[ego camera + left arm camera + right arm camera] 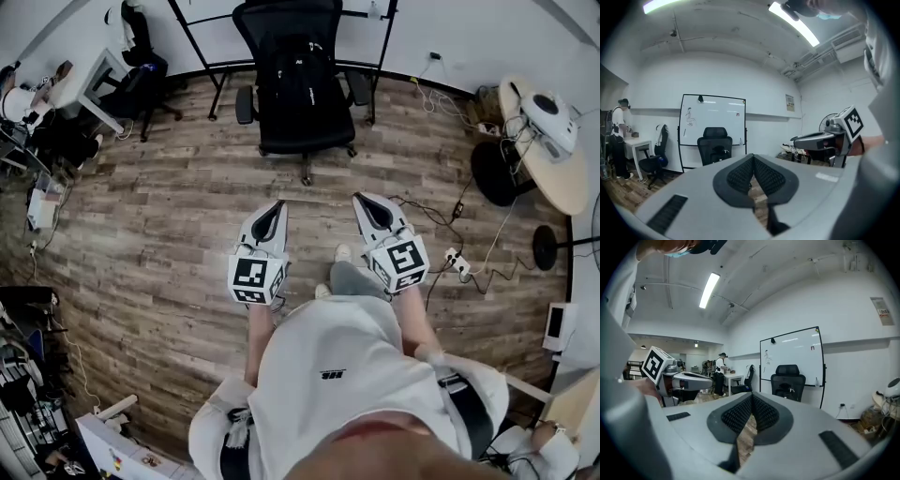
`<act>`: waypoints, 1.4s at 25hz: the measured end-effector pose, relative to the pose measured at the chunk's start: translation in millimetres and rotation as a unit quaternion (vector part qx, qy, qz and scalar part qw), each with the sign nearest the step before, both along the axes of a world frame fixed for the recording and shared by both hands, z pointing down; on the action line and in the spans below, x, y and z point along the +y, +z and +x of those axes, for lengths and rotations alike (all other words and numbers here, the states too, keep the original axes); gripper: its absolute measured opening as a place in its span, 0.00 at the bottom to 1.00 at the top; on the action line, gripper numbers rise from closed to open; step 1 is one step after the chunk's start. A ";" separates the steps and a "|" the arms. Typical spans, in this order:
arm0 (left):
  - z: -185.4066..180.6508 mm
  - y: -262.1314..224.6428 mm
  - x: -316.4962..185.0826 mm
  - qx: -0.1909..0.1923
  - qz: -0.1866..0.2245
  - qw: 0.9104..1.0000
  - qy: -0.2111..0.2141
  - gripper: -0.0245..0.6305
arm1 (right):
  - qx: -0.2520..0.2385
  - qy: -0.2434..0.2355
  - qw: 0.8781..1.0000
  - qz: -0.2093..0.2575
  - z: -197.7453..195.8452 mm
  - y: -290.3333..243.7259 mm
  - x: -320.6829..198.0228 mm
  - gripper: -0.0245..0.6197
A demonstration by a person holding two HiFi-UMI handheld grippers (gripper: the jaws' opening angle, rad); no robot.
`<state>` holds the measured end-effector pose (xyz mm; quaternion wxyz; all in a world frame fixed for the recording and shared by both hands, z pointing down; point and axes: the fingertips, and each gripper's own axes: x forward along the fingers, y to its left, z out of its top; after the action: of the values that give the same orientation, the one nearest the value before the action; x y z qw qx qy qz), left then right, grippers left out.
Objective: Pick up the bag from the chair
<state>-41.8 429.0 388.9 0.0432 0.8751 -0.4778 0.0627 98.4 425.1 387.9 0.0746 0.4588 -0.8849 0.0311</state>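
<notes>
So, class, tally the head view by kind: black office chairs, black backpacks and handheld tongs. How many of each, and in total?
Black office chairs: 2 (centre chair, corner chair)
Black backpacks: 1 (backpack)
Tongs: 2 (left tongs, right tongs)
Total: 5

You're in office, maybe lab: whiteboard [712,126], black swivel chair [309,133], white desk [94,80] at your left, cables [441,220] trailing across wood-plank floor [159,216], strip lights [794,23] overhead.

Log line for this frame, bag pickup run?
bag: on chair, untouched | left gripper: shut, empty | right gripper: shut, empty | both: facing chair, well short
</notes>
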 end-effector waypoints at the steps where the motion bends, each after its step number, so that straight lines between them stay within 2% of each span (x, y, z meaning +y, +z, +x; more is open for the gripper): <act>1: 0.6 0.4 -5.1 0.000 0.000 1.000 0.002 0.05 | 0.000 0.000 1.000 -0.001 -0.1 1.2 -5.0 0.03; 14: 5.1 11.0 -107.3 -0.012 -0.013 1.000 0.004 0.05 | 0.023 0.002 1.000 -0.003 7.8 12.2 -109.9 0.03; 26: 11.9 7.0 -227.1 -0.019 -0.024 0.999 -0.025 0.05 | 0.024 -0.037 0.999 -0.019 9.8 16.7 -234.5 0.03; 35: 29.3 7.4 -302.5 -0.026 -0.026 0.999 -0.041 0.05 | 0.024 -0.056 0.998 -0.024 25.9 21.0 -312.3 0.03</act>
<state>-12.5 126.5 396.3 0.0558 0.8516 -0.5123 0.0958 124.2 112.8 409.0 0.1087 0.4071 -0.9061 0.0375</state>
